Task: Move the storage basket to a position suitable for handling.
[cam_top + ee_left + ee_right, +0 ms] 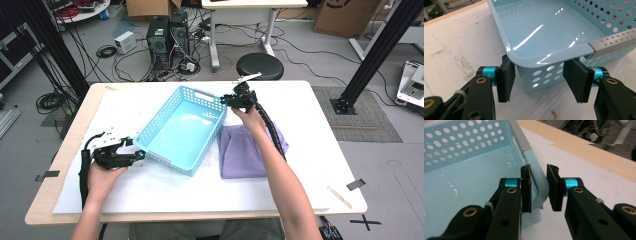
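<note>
A folded purple cloth (247,152) lies on the white table (320,150).

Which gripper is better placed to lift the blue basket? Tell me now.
Right. The right gripper grips the blue basket at its rim; the left gripper merely straddles a corner, jaws open.

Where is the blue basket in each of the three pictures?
High view: the blue basket sits mid-table, left of the purple cloth.
Left gripper view: its near corner lies between the left tool's open jaws.
Right gripper view: its rim corner lies between the right tool's jaws.
Shared landmark: the grey handle strip.
</note>
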Demonstrator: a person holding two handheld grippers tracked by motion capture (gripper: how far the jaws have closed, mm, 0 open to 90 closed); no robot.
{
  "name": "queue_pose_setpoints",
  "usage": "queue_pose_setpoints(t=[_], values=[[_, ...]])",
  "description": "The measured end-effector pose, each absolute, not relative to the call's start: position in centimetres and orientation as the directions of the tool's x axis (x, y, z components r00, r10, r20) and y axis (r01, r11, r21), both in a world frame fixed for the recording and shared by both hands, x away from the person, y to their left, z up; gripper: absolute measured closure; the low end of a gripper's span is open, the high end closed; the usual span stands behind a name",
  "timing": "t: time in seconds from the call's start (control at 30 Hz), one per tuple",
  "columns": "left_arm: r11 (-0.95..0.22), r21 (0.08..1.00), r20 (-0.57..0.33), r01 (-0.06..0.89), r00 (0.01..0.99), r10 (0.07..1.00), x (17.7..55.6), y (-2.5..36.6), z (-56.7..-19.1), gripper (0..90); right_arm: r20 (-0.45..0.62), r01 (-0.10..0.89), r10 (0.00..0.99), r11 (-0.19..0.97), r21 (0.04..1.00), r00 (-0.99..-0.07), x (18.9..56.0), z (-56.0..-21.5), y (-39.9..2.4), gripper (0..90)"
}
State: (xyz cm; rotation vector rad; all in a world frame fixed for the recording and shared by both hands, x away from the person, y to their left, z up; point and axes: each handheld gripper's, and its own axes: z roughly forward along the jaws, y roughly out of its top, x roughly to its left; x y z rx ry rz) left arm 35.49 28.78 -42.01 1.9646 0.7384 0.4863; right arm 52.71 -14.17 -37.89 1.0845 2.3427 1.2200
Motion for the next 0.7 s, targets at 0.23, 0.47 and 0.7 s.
queue_pose_setpoints(t=[0.23,0.47,0.7], values=[[-0.301,0.901,0.002,0.313,0.689,0.725,36.8,28.1,-42.6,39.2,0.088,0.523,0.784,0.321,0.79,-0.615,52.7,-38.8,-16.4,71.3],[-0.25,0.907,-0.028,0.34,0.64,0.768,33.4,28.8,-42.9,25.4,0.128,0.515,0.763,0.292,0.806,-0.634,52.3,-38.5,-16.9,44.9],[-0.272,0.91,-0.027,0.314,0.697,0.717,30.1,24.7,-43.5,25.4,0.131,0.523,0.749,0.315,0.792,-0.65,52.5,-39.2,-16.3,38.6]])
